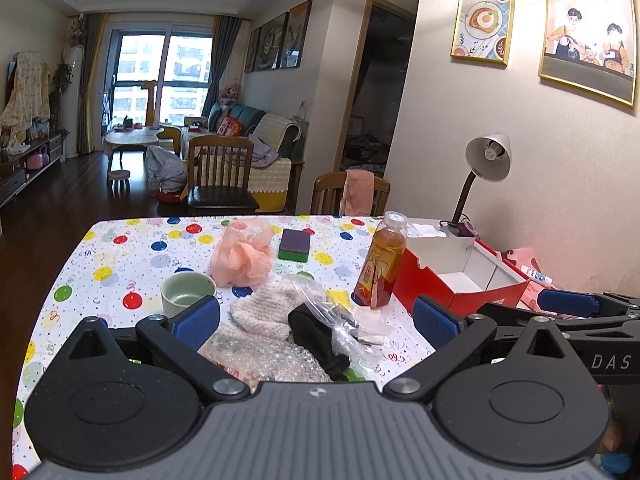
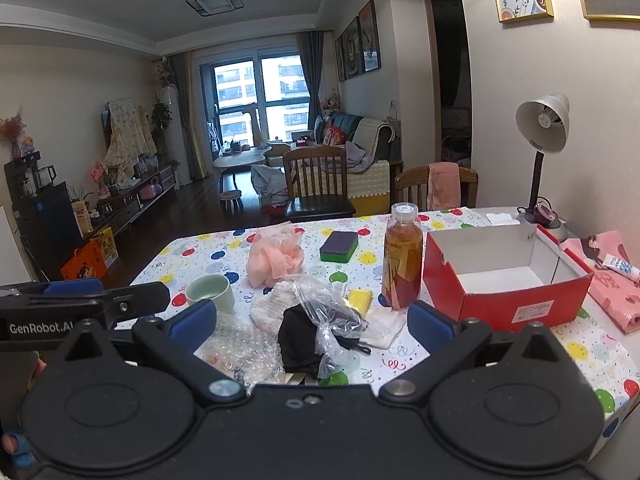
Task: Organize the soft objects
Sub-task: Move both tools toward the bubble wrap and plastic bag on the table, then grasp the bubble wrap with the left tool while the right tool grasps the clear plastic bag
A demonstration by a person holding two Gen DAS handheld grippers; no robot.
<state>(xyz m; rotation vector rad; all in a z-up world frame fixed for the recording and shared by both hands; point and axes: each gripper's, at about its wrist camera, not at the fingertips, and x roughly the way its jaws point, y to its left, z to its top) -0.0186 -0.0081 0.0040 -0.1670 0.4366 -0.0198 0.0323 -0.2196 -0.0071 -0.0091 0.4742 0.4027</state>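
Soft things lie on the dotted tablecloth: a pink mesh bath puff [image 1: 241,257] [image 2: 275,261], a white fluffy cloth [image 1: 266,307] [image 2: 272,304], a black cloth [image 1: 316,336] [image 2: 298,336] under a clear plastic bag [image 2: 332,320], bubble wrap [image 1: 260,356] [image 2: 240,350], a purple-green sponge [image 1: 295,244] [image 2: 339,246] and a yellow sponge [image 2: 360,299]. An empty red box [image 1: 460,276] [image 2: 504,276] stands at the right. My left gripper [image 1: 316,322] is open above the pile. My right gripper [image 2: 312,326] is open above it too. Both are empty.
A tea bottle [image 1: 382,260] [image 2: 402,256] stands beside the box. A green cup [image 1: 187,290] [image 2: 210,290] sits left of the pile. A desk lamp [image 2: 540,152] and a pink bag with a tube [image 2: 616,276] are by the wall. Chairs stand behind the table.
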